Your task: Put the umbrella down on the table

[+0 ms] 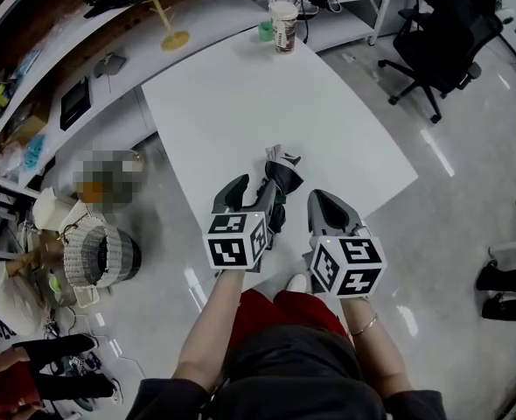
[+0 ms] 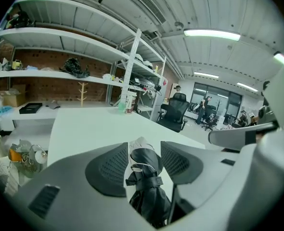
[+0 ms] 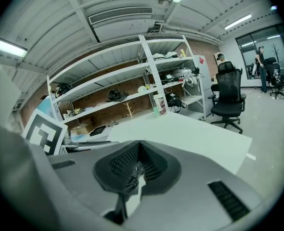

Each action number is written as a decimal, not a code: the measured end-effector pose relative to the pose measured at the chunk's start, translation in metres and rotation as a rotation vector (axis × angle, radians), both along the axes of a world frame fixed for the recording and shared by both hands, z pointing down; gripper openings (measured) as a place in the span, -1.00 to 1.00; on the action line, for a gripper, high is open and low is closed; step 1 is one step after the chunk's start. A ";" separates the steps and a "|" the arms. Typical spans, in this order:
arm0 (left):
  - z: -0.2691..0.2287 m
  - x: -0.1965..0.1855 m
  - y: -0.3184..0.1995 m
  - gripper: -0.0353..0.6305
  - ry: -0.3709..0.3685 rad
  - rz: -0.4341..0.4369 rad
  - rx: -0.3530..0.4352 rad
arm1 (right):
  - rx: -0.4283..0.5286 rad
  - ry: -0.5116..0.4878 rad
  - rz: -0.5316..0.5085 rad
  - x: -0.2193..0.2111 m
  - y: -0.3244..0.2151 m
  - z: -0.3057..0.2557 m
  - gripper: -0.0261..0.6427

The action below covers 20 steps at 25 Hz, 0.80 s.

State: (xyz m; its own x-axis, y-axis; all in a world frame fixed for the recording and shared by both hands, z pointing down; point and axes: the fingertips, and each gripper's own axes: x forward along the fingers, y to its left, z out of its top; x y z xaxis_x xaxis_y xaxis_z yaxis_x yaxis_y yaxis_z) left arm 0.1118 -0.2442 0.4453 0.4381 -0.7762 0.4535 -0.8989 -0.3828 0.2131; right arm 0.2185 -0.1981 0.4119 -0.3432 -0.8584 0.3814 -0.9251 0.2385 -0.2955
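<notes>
At near edge of surface [image 1: 267, 94]: folded umbrella [image 1: 282, 178] clamped in left gripper [image 2: 143, 153], jaws wide round it. Right gripper [image 3: 138, 150] just beside, closed, prob. empty. Carry step; next: lower flat onto surface, then release.

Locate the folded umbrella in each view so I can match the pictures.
Head view: the umbrella sits low centre, over the near edge of the table.
Left gripper view: bottom centre, between the jaws.
Right gripper view: only a dark sliver shows in the narrow jaw gap; I cannot tell if it is the umbrella.
Shared landmark: the lidded cup at the table's far end.
</notes>
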 end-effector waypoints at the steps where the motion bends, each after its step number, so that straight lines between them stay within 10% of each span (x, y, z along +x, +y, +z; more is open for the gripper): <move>1: -0.005 -0.001 0.002 -0.23 0.000 -0.001 0.011 | 0.011 -0.001 0.001 0.001 0.001 -0.005 -0.87; 20: -0.094 -0.013 0.056 -0.83 0.060 0.026 0.201 | 0.165 0.018 -0.033 0.004 0.038 -0.062 -0.87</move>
State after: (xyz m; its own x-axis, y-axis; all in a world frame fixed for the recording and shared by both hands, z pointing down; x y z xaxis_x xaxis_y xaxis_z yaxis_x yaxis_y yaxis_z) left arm 0.0983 -0.1882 0.3512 0.4806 -0.8365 0.2633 -0.8762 -0.4459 0.1830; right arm 0.2224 -0.1602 0.3495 -0.3669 -0.8981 0.2423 -0.9206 0.3133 -0.2330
